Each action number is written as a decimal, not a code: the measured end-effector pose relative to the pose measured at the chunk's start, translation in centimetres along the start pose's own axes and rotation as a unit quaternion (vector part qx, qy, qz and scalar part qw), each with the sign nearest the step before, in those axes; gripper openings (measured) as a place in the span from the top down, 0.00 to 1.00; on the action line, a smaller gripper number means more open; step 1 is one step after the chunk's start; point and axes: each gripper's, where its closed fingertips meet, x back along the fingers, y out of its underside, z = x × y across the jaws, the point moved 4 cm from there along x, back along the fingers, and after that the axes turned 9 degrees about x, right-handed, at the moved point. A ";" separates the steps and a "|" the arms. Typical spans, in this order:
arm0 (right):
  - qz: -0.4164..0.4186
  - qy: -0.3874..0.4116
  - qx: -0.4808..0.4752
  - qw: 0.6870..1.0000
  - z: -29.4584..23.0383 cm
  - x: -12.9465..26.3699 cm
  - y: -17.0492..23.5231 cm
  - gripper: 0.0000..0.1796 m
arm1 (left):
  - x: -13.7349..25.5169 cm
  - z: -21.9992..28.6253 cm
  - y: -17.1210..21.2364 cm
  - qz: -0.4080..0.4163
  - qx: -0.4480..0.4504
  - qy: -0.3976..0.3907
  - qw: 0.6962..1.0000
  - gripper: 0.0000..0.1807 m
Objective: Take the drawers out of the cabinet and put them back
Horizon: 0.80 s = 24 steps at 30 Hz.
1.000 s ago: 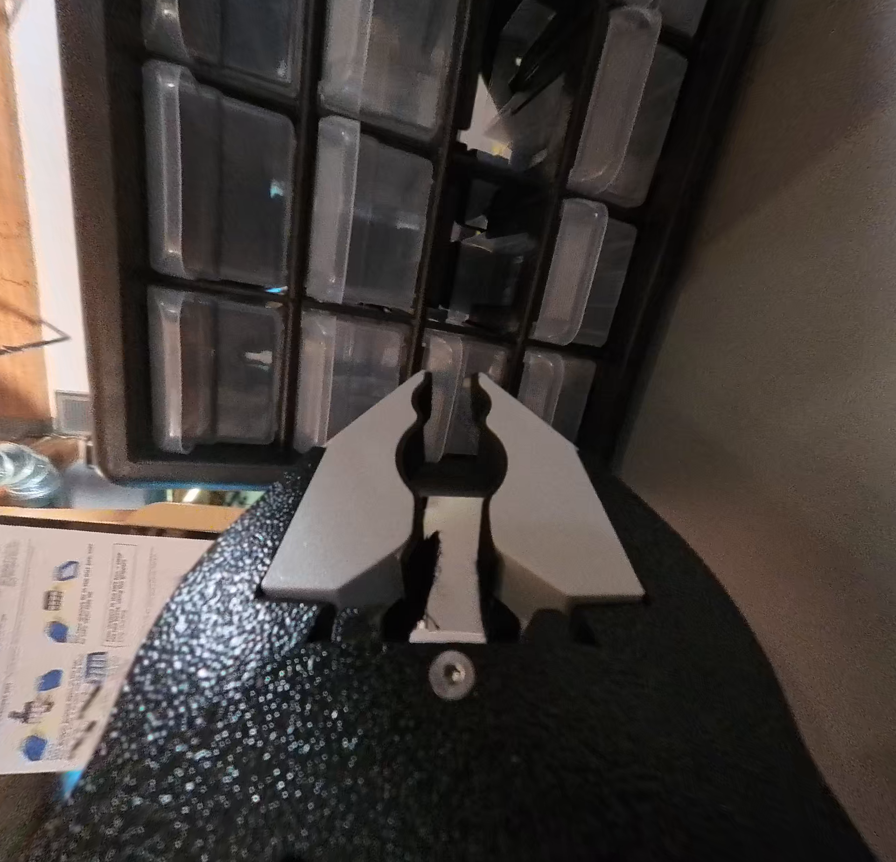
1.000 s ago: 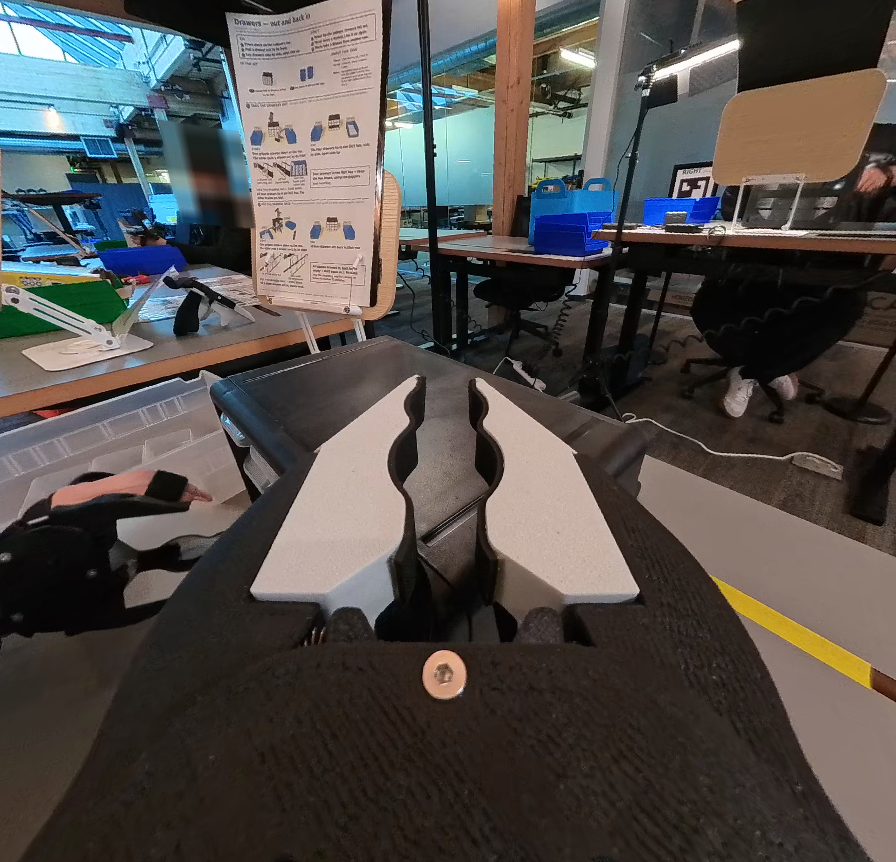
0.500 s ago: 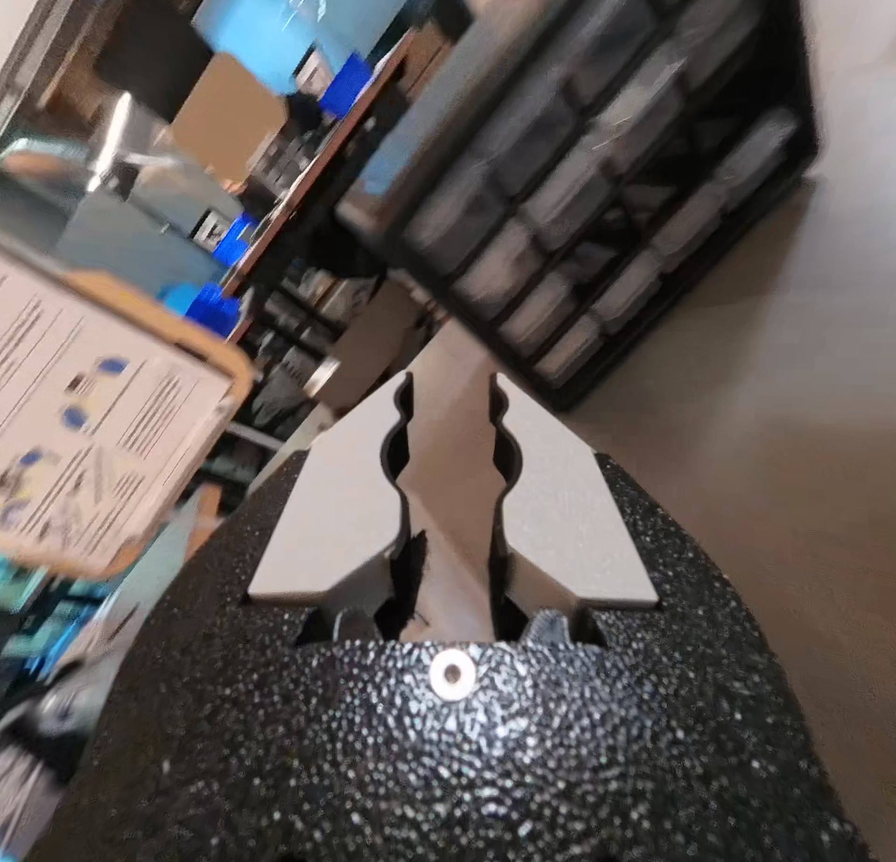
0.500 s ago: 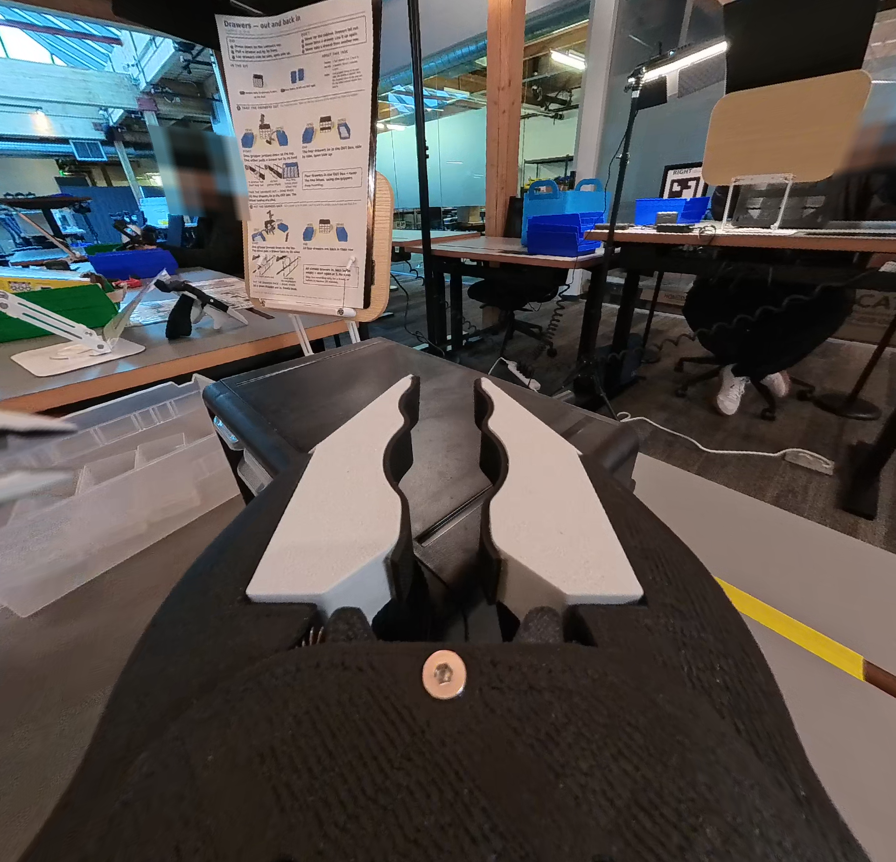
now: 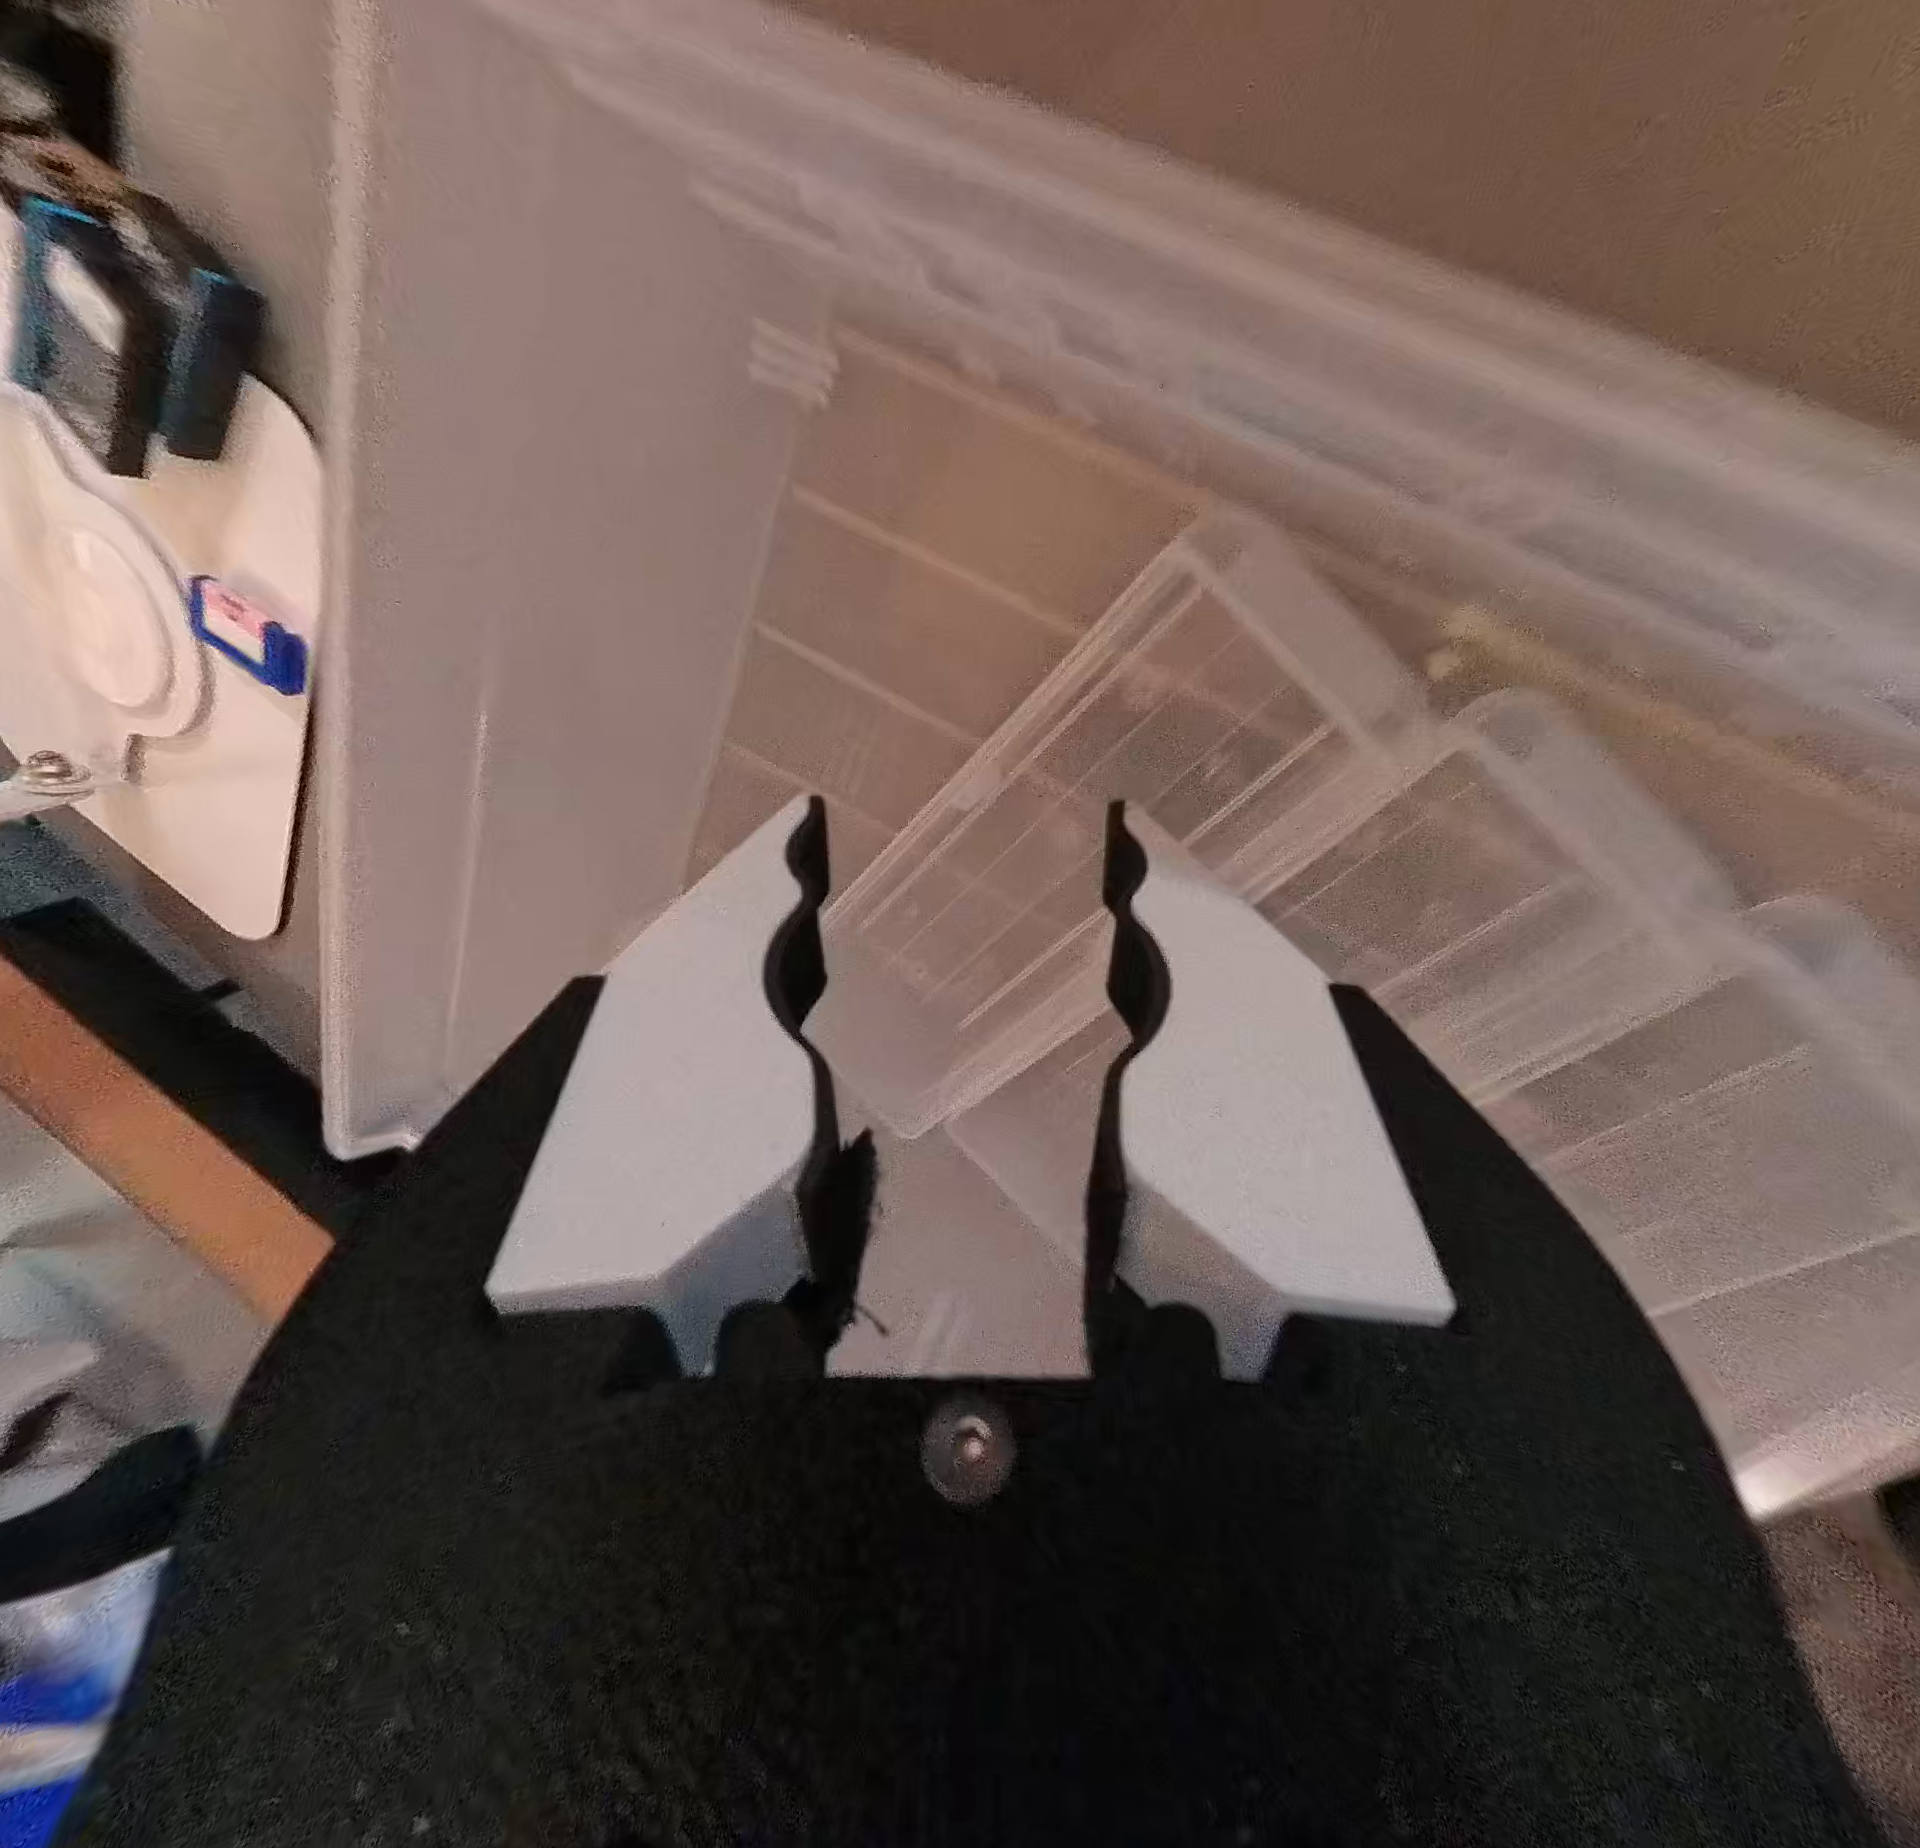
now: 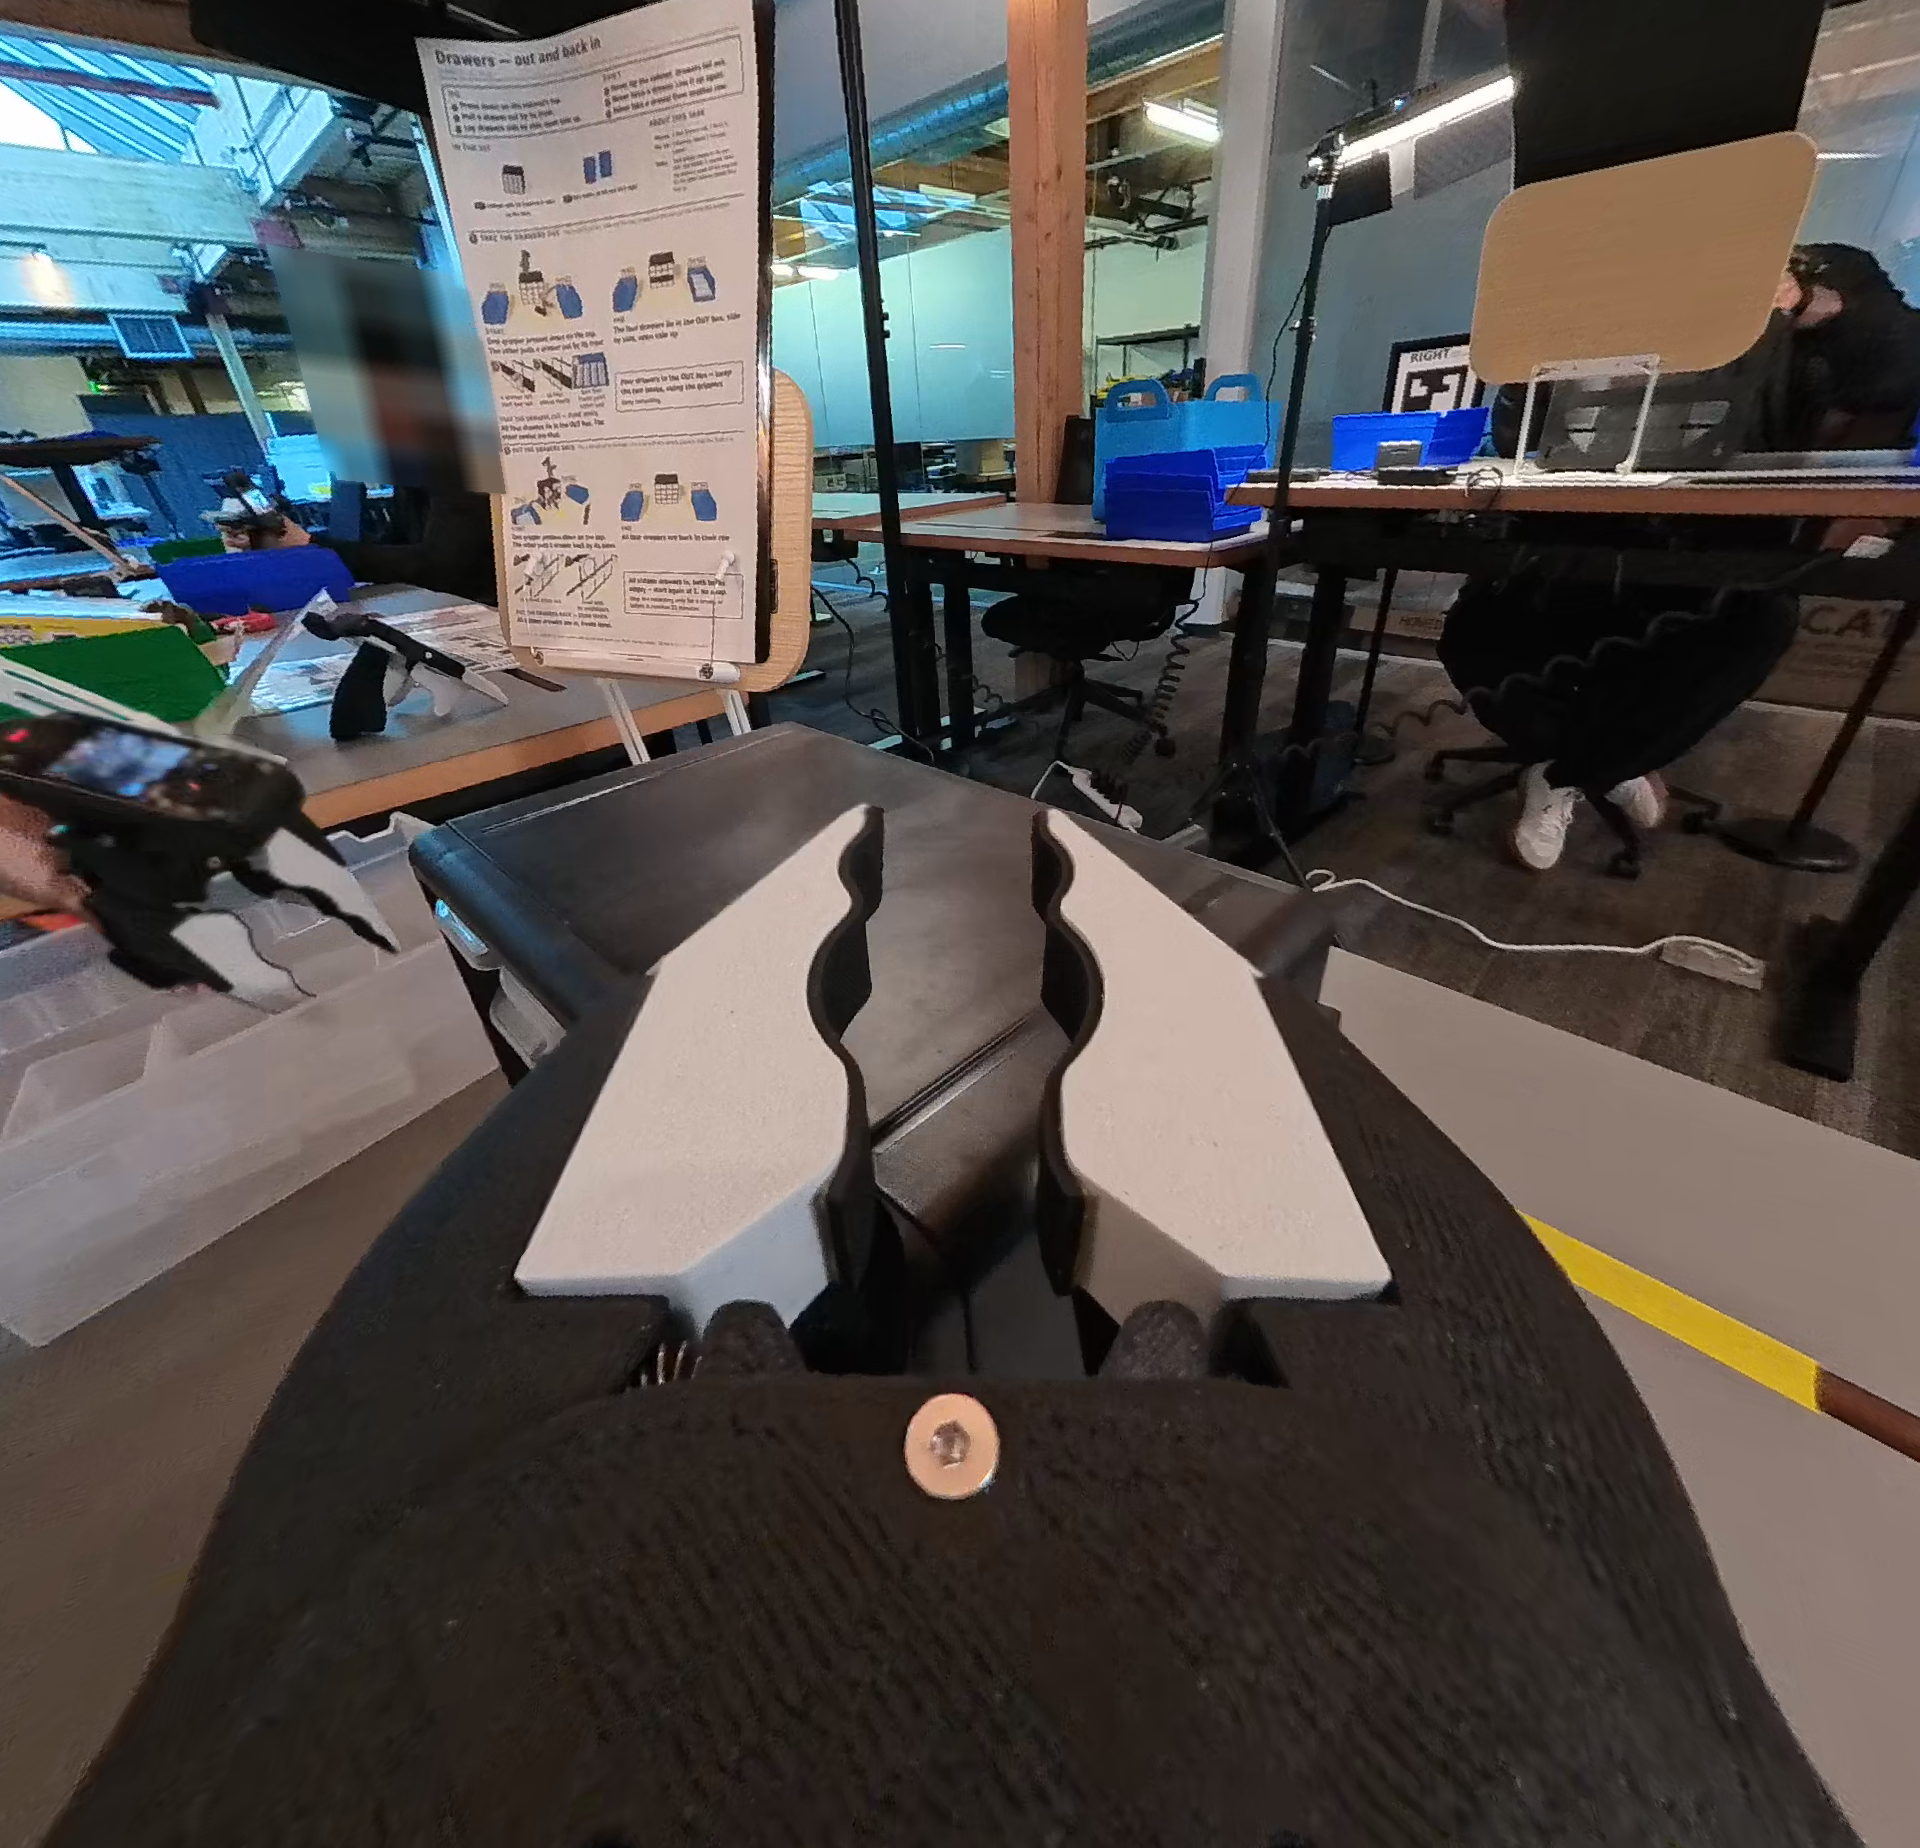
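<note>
My left gripper (image 5: 964, 822) is open and empty, pointing down into a clear plastic bin (image 5: 540, 655). A clear drawer (image 5: 1091, 842) lies tilted in the bin right below its fingers, with another clear drawer (image 5: 1507, 915) to its right. My right gripper (image 6: 956, 816) is open and empty, low over the top of the black cabinet (image 6: 675, 863). Clear drawer fronts (image 6: 468, 931) show on the cabinet's left face. In the right wrist view the left gripper (image 6: 260, 915) hangs over the bin (image 6: 208, 1123), left of the cabinet.
An instruction sheet on a wooden stand (image 6: 603, 344) stands behind the cabinet. A yellow tape line (image 6: 1662, 1320) crosses the grey table at the right. A white device (image 5: 135, 655) lies left of the bin. A seated person (image 6: 1662, 603) is far right.
The left gripper was shut on a drawer handle at the cabinet front; it has swung left to the clear bin and opened. The right gripper has stayed over the cabinet top and opened slightly.
</note>
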 end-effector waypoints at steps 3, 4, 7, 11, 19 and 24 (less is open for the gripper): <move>-0.002 0.007 0.004 1.000 0.1 0.2 0.0 0.85 | -2.2 -0.6 0.5 -0.069 -0.040 0.000 0.997 0.72; -0.001 0.008 0.004 1.000 0.1 0.2 0.0 0.85 | -2.9 -0.8 0.6 -0.081 -0.049 -0.006 0.995 0.72; -0.002 0.013 0.003 1.000 0.4 0.5 0.2 0.84 | -4.2 -1.2 1.4 -0.113 -0.094 -0.031 0.989 0.79; -0.001 0.005 -0.009 1.000 0.6 0.5 0.3 0.84 | -4.0 -1.7 1.5 -0.094 -0.132 -0.080 0.984 0.92; -0.006 0.005 0.001 1.000 0.5 0.4 0.2 0.84 | 2.1 -3.2 1.0 -0.049 -0.108 -0.183 0.976 1.00; -0.006 0.004 0.003 1.000 0.3 0.4 0.2 0.85 | 9.2 -2.8 -2.7 0.013 -0.117 -0.270 0.956 1.00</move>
